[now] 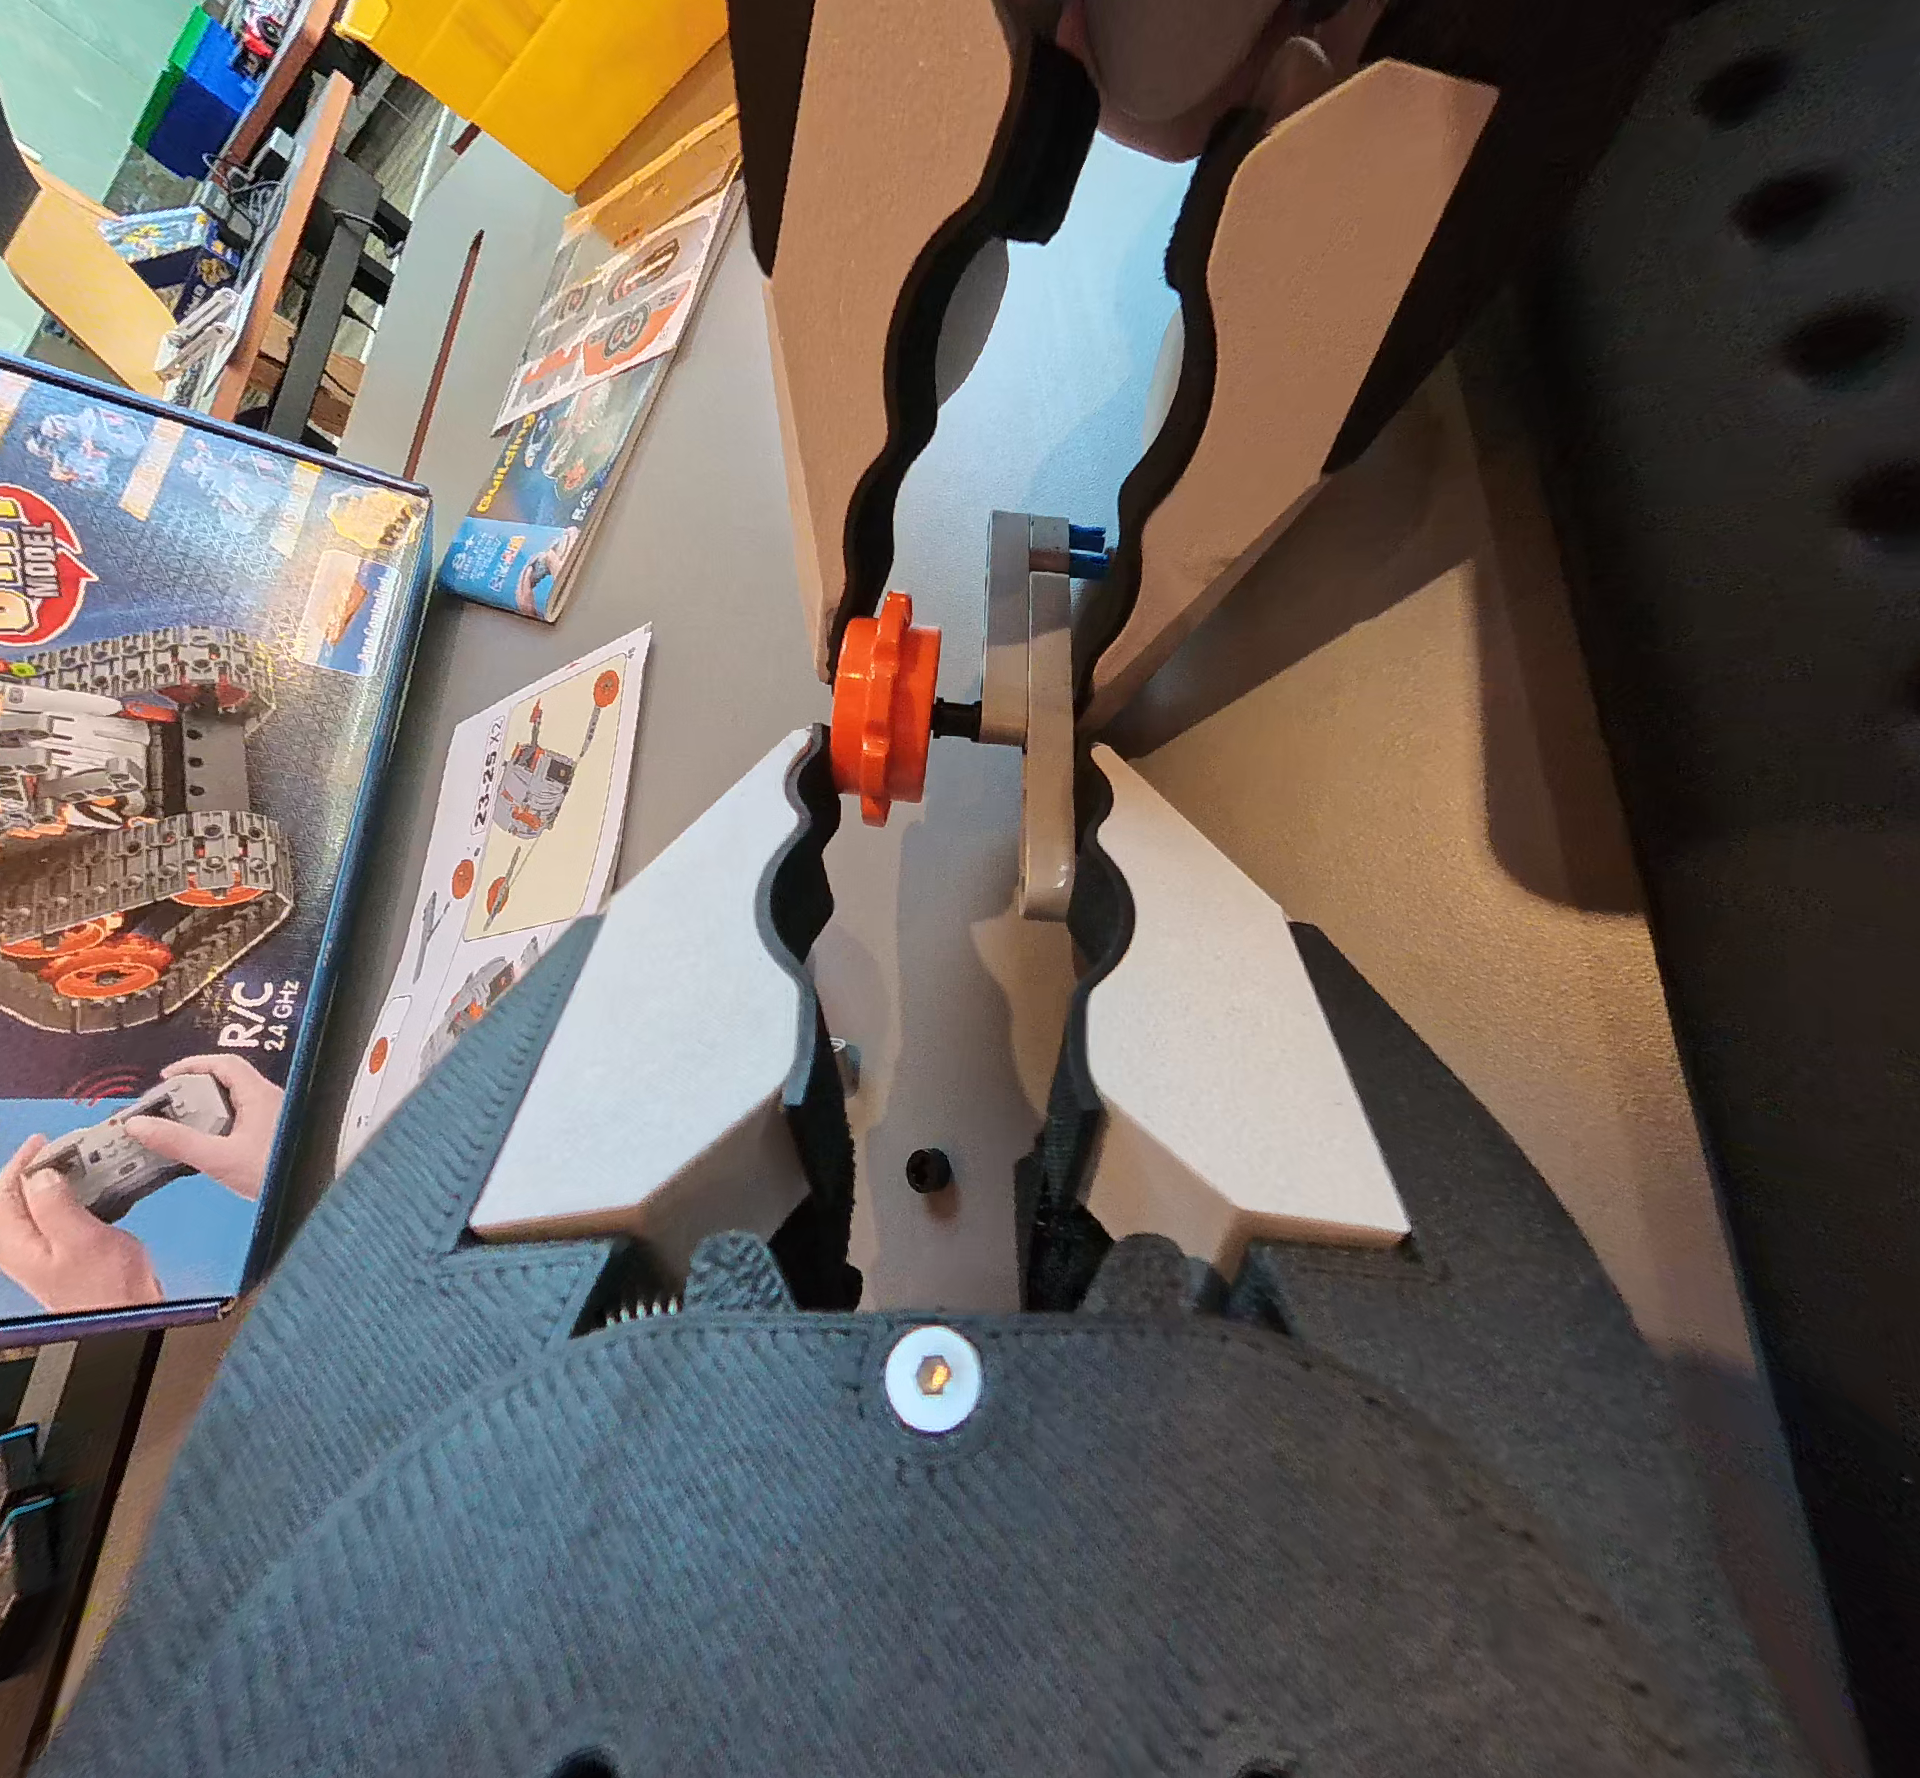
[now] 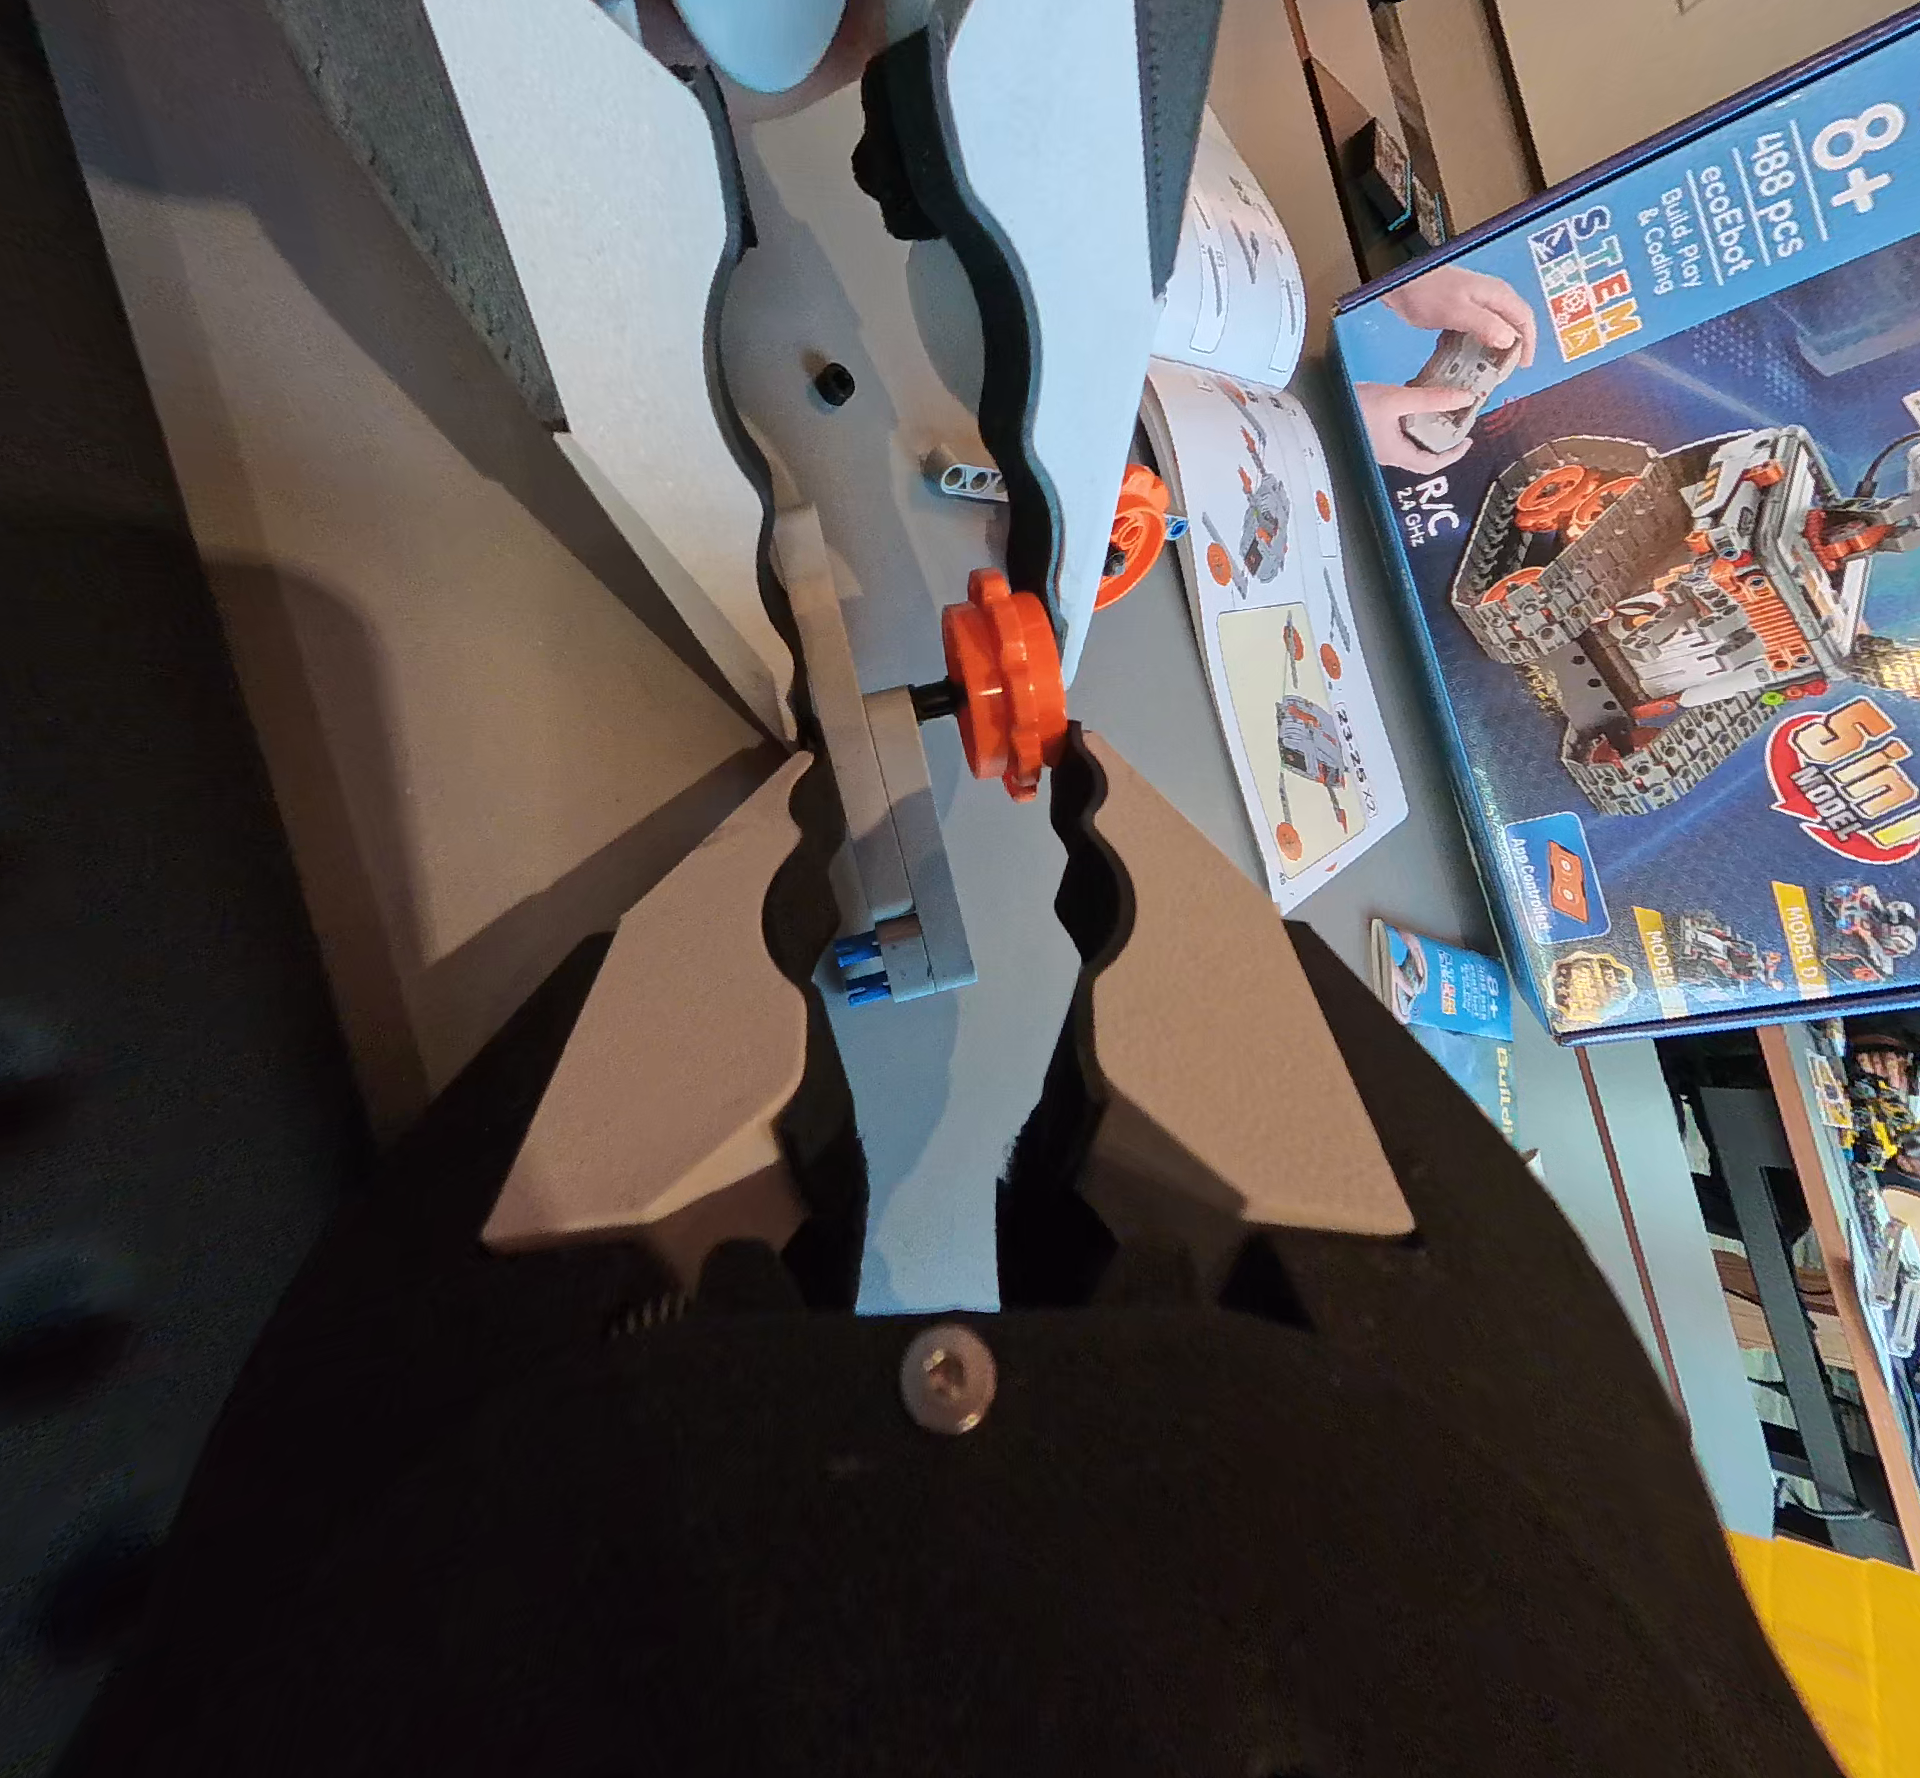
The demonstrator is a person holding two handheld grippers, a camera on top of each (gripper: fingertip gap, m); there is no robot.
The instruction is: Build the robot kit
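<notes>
A grey table top (image 1: 717, 523) carries the scene, with a workshop behind it: brown shelving and a yellow bin (image 1: 540, 3) at the far edge.

The two grippers meet tip to tip over the table, both closed around one small assembly. The left gripper (image 1: 951, 752) has its fingers partly closed: the left fingertip (image 1: 800, 772) touches the rim of an orange toothed wheel (image 1: 883, 705), and the right fingertip presses the grey beams (image 1: 1029, 679) on the other side. The right gripper (image 2: 935, 752) comes from the opposite direction with about the same gap; its right fingertip (image 2: 1091, 772) touches the wheel and its left one meets the beams. So the assembly is pinched between both pairs of tips, held above the table. A short black axle (image 1: 956, 718) joins the wheel to the beams, and two blue pins (image 1: 1086, 549) stick out at the beams' far end, toward the right gripper's body.

Below, on the table, lie a small black pin (image 1: 928, 1169) and a short grey holed beam (image 2: 971, 478). A second orange wheel (image 2: 1132, 533) shows behind the left gripper's finger. An open instruction booklet (image 1: 540, 824) lies just beside the grippers, a sticker sheet (image 1: 613, 305) and a second booklet (image 1: 520, 533) farther on. A blue toy box (image 1: 156, 855) picturing a tracked vehicle stands next to the open booklet.
</notes>
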